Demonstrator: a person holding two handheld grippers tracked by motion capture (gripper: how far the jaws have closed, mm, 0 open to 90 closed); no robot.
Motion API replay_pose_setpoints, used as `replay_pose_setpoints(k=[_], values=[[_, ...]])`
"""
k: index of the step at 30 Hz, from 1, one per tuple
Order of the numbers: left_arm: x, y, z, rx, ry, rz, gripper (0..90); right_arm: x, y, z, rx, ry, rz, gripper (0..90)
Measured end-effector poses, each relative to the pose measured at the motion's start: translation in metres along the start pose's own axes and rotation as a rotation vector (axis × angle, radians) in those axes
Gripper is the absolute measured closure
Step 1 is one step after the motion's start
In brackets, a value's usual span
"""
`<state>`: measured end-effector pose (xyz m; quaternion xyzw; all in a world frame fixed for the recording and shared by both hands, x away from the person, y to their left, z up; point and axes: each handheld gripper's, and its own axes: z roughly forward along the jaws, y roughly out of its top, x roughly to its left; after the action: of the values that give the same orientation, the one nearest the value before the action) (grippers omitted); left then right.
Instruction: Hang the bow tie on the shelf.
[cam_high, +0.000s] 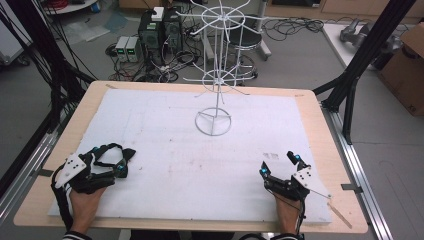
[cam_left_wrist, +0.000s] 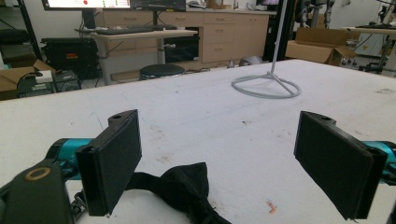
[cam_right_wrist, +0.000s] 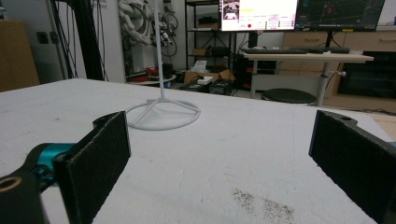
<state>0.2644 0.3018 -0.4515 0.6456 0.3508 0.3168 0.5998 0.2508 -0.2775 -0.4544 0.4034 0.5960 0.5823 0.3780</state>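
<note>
White foam sheet (cam_high: 165, 165) covers the wooden table (cam_high: 310, 107), stained here and there. Near the front left corner the left gripper (cam_high: 121, 161) rests with jaws wide apart, a black fabric strap (cam_left_wrist: 184, 184) lying on the sheet between them. Near the front right corner the right gripper (cam_high: 280, 164) also sits with jaws apart, nothing between them. Toward the far edge, mid-table, stands a white wire rack (cam_high: 215, 75) on its ring base.

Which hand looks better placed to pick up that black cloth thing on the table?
Probably the left. The black cloth lies just in front of the open left gripper, between its jaws in the left gripper view. The right gripper, also open, sits far across the white mat.
</note>
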Motion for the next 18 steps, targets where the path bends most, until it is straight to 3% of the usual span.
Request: replay_pose_setpoints(k=[7,11,18], values=[[0.0,-0.0001,0.0003,-0.001,0.013,-0.017,15.2,0.0005,-0.0005,-0.0008,-0.015,-0.005,-0.014,4.2],[-0.0009,-0.0002,-0.0001,-0.006,0.017,-0.008,15.2,0.0007,-0.0006,-0.0014,-0.018,-0.004,-0.008,4.2],[-0.0003,-0.0002,-0.0003,-0.007,0.005,-0.01,15.0,0.0008,-0.0005,-0.001,-0.016,-0.004,-0.011,4.2]])
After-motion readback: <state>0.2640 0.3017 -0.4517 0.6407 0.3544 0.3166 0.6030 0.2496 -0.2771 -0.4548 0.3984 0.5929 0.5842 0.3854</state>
